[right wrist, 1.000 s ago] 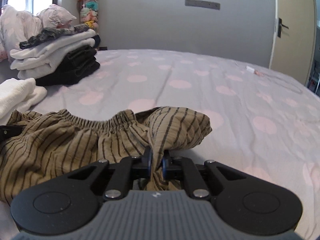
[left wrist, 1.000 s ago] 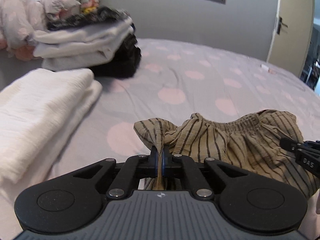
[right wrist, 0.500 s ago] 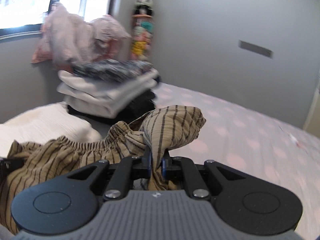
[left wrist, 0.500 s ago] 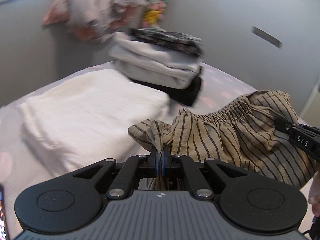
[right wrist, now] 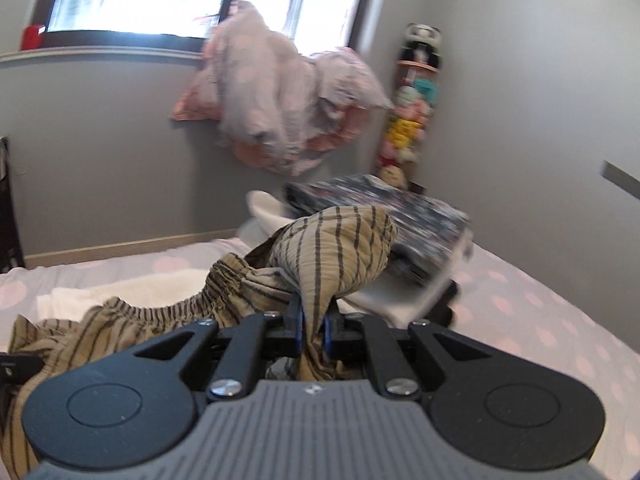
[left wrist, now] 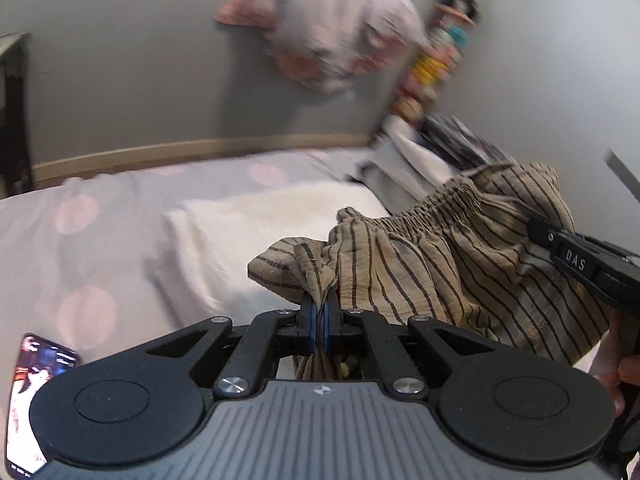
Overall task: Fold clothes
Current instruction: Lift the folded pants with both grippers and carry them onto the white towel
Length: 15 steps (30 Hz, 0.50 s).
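Both grippers, left gripper (left wrist: pixel 320 314) and right gripper (right wrist: pixel 312 326), pinch tan black-striped crinkled shorts (left wrist: pixel 440 256) at the waistband corners; folded stack of clothes (right wrist: pixel 400 240) sits beyond the fingers, shorts unfolded.

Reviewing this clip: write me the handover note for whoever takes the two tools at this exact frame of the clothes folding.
Left tool: shut on one end of the striped shorts near the waistband.
Right tool: shut on the other end of the same garment.
The shorts hang bunched between both tools, over the dotted bedspread.
Done: a folded white item lies on the bed, and a stack of folded clothes sits behind it.
Left: the shorts are not yet folded or put down; a pink heap sits by the window.
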Available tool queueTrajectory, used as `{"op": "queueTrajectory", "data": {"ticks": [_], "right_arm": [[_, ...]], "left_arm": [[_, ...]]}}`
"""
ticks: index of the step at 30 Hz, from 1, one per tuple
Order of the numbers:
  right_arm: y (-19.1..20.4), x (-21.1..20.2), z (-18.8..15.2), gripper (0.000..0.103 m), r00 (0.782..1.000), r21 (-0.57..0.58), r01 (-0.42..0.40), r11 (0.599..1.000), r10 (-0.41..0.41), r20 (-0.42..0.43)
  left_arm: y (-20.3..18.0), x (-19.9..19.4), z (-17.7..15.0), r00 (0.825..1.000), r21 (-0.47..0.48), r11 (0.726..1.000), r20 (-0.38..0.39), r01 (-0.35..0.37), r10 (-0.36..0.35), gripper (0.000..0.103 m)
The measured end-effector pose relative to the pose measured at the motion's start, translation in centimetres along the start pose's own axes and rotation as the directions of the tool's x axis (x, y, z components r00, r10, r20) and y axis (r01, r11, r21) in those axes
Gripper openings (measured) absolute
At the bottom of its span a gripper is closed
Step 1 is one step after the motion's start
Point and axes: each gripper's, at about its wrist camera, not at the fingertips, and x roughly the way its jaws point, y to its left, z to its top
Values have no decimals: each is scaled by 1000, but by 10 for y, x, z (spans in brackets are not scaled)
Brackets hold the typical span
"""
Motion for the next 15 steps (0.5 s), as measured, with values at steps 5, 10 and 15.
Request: {"op": "queueTrajectory", "data": {"ticks": [5, 10, 15], "right_arm": [[29, 29, 31, 11, 995, -31, -85, 996, 86, 53], [57, 70, 49, 11, 988, -88, -143, 986, 148, 48], [74, 118, 40, 11, 987, -91, -159, 983, 156, -37]], "left_arm": [[23, -2, 11, 996, -97, 994, 62, -50, 56, 4], [30, -1, 12, 987, -134, 986, 105, -103, 118, 4], [39, 26, 4, 986, -156, 976, 42, -153, 161, 4]]}}
